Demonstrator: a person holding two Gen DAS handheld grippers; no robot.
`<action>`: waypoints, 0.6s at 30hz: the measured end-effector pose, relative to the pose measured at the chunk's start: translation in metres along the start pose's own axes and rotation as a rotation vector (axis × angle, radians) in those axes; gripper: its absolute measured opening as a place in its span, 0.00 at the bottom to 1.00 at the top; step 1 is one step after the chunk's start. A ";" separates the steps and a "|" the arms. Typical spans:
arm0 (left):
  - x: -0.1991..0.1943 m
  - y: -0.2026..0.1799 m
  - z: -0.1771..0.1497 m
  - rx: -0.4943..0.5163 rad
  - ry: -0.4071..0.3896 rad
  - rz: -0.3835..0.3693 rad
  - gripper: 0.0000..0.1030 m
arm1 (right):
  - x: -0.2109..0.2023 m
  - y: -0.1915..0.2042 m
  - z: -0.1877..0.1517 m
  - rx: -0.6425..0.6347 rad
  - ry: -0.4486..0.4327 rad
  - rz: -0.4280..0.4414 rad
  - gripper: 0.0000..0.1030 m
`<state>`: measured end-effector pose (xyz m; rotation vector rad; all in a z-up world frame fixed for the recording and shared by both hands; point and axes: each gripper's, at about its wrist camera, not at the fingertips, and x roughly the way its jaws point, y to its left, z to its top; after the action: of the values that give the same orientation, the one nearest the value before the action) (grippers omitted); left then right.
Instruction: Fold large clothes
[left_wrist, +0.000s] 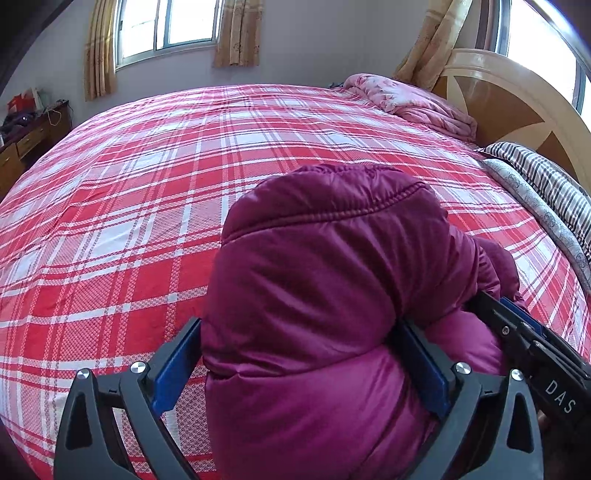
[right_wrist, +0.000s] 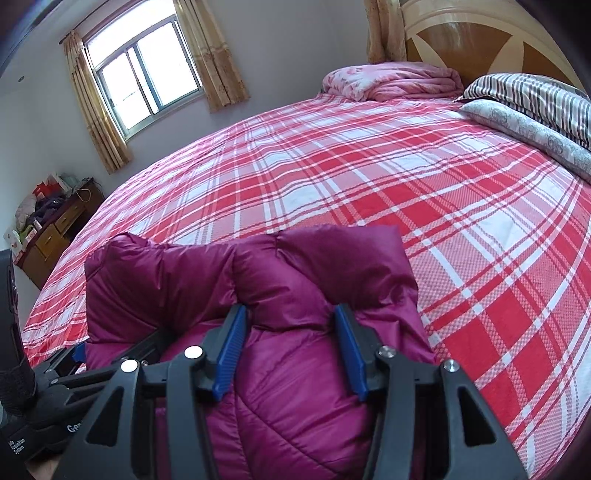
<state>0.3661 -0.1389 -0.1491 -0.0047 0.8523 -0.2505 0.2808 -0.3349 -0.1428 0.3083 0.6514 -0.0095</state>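
A bulky magenta padded jacket is held up over the red and white plaid bed. My left gripper has its blue pads on both sides of a thick fold of the jacket and is shut on it. My right gripper shows at the right edge of the left wrist view. In the right wrist view the jacket bunches in front, and my right gripper is shut on another thick fold. My left gripper shows at the lower left there.
A folded pink quilt and striped and grey pillows lie by the wooden headboard. A wooden dresser with clutter stands by the far wall under the curtained window.
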 end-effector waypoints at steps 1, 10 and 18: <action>0.000 0.000 0.000 0.000 0.001 0.001 0.98 | 0.000 0.000 0.000 0.001 0.001 -0.001 0.50; 0.005 0.003 0.000 -0.013 0.017 -0.008 0.98 | 0.006 0.001 0.001 -0.004 0.017 -0.014 0.51; 0.007 0.003 -0.001 -0.020 0.028 -0.011 0.98 | 0.010 0.000 0.000 -0.002 0.030 -0.019 0.51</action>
<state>0.3706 -0.1372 -0.1548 -0.0248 0.8829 -0.2533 0.2889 -0.3338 -0.1482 0.3009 0.6844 -0.0225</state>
